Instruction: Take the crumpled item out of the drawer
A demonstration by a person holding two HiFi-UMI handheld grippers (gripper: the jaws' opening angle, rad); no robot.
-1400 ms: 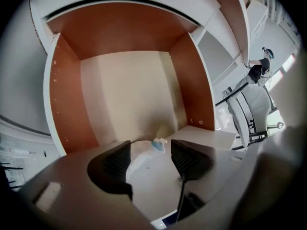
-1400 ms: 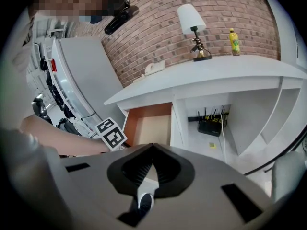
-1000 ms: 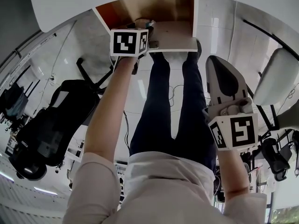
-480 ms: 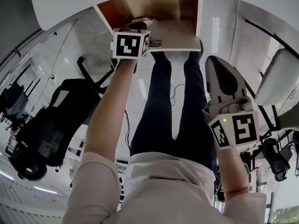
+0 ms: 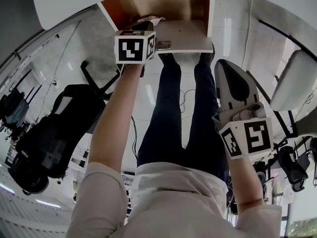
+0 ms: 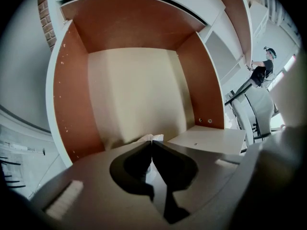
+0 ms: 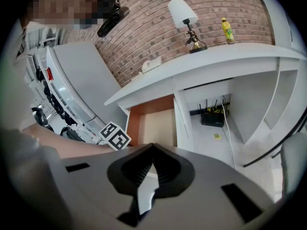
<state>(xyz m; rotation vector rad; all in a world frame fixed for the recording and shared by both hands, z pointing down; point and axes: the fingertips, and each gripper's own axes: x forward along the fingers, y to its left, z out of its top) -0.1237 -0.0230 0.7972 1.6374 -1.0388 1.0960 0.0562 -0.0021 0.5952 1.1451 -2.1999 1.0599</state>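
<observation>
The drawer [image 5: 113, 8] stands pulled out under the white desk, with brown walls and a pale floor [image 6: 134, 90]. My left gripper [image 5: 147, 25] reaches down into its near left corner. Its jaws have just been closing, and they now pinch the crumpled white item [image 6: 147, 139] at their tips [image 6: 152, 144]. A bit of the white item [image 5: 154, 19] shows past the marker cube. My right gripper [image 5: 224, 63] hangs low at the right, away from the drawer, shut with nothing in it [image 7: 152, 148].
My legs in dark trousers [image 5: 181, 108] stand just before the drawer front. A black office chair [image 5: 54, 133] is at the left and a white chair [image 5: 297, 83] at the right. The desk carries a lamp [image 7: 184, 13] and a yellow bottle [image 7: 226, 30].
The left gripper's cube has shifted slightly left and down. The white item now shows clearly at the gripper's tip. The right gripper has stayed put.
</observation>
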